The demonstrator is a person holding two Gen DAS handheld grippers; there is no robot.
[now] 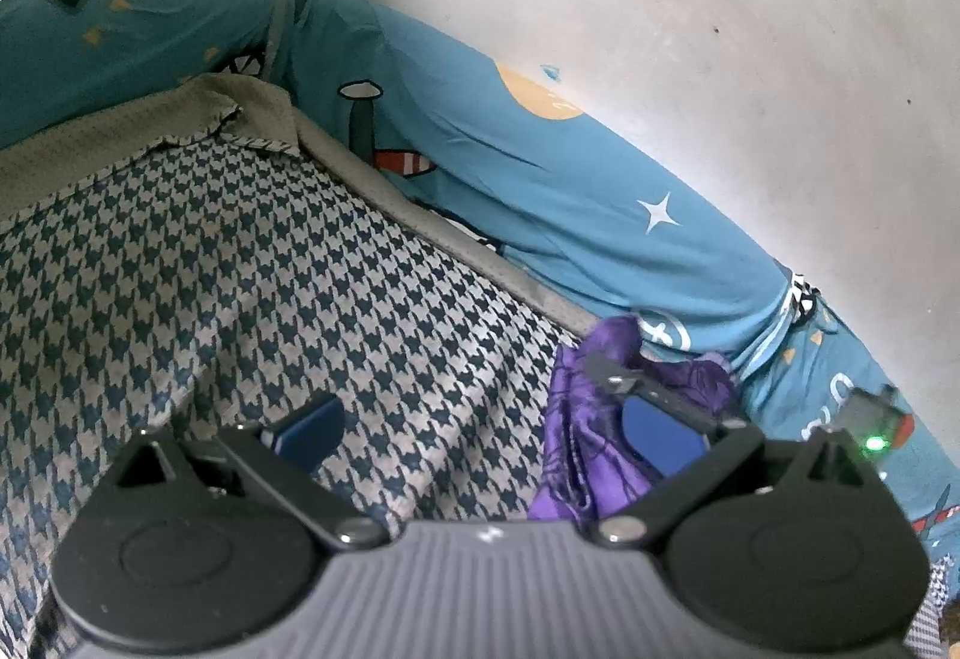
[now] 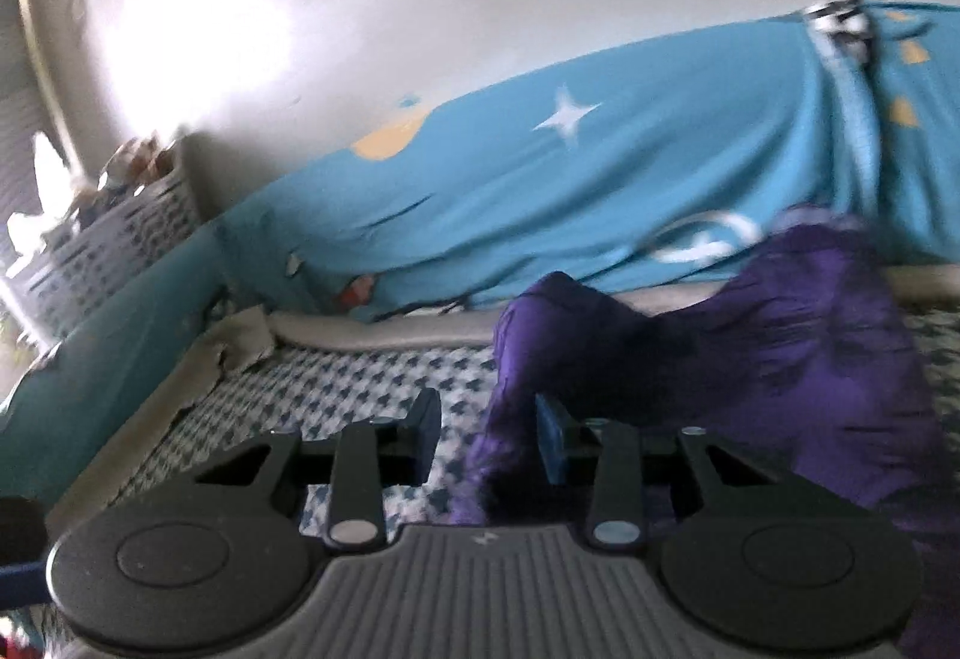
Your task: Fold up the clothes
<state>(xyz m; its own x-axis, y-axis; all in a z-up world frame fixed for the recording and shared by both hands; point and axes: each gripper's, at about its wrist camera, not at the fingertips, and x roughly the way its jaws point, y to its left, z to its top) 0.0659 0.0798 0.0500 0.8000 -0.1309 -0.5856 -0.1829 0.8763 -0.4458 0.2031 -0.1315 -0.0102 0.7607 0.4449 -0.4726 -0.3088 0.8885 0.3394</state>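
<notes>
Behind right claw — purple garment, blurred, edge cut off.

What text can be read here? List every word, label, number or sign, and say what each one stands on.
No word or number can be read in either view.
Sheet: white lettering near its right end, partly hidden, too blurred to read.
Left hand-held gripper: tiny white mark on its grey body, too small to read.
Right hand-held gripper: the same kind of mark, unreadable.
</notes>
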